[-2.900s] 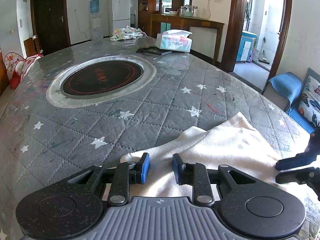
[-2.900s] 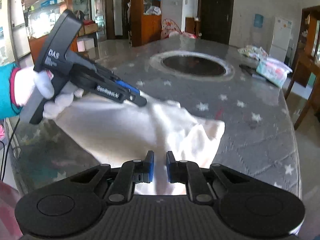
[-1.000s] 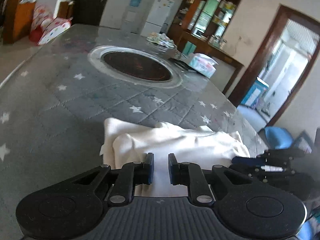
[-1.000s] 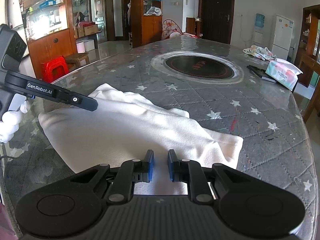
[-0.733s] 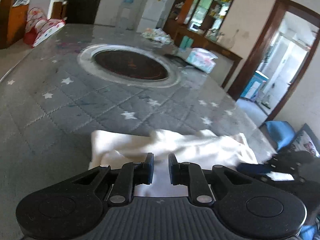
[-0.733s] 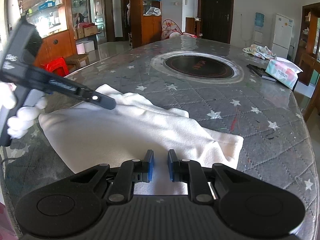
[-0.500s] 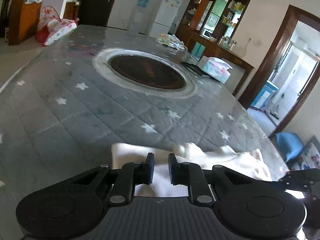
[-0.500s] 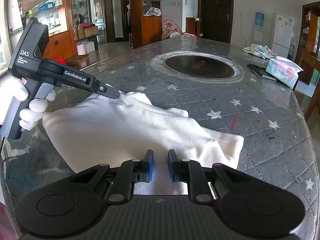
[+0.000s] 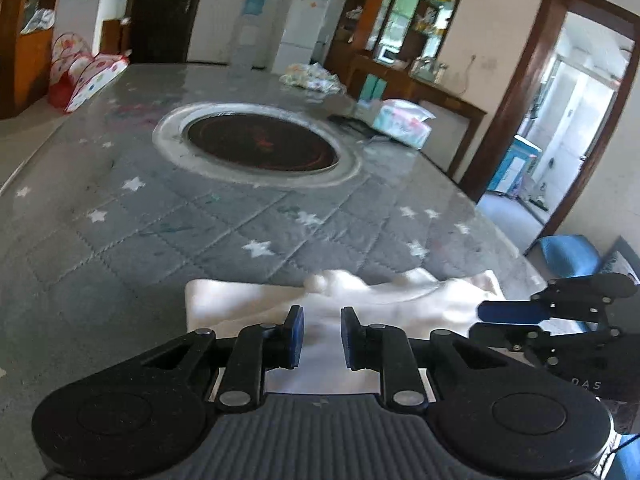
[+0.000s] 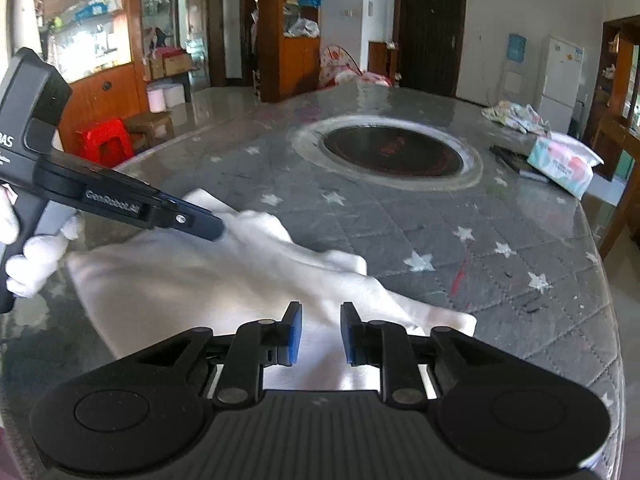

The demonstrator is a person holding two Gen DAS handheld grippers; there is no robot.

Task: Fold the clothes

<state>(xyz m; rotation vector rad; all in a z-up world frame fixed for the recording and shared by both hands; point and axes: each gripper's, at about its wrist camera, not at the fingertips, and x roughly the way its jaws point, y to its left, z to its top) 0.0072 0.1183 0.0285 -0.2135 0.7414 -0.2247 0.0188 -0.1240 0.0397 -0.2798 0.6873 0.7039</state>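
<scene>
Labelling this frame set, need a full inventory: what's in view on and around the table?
white garment: 1, white, rumpled on the table's near edge
table: 1, grey quilted cover with white stars
round cooktop: 1, dark with pale ring, set in table's middle
tissue pack: 1, pale blue and pink, far right side of table
dark flat item: 1, black, beside tissue pack; cannot tell what
patterned cloth bundle: 1, pale multicolour, far edge
fridge: 1, white, back wall
red stool: 1, on floor, left
left tool: 1, black, blue pads, jaws opening over garment
right tool: 1, same, jaws opening over garment
gloved hand: 1, white glove, holding left tool
</scene>
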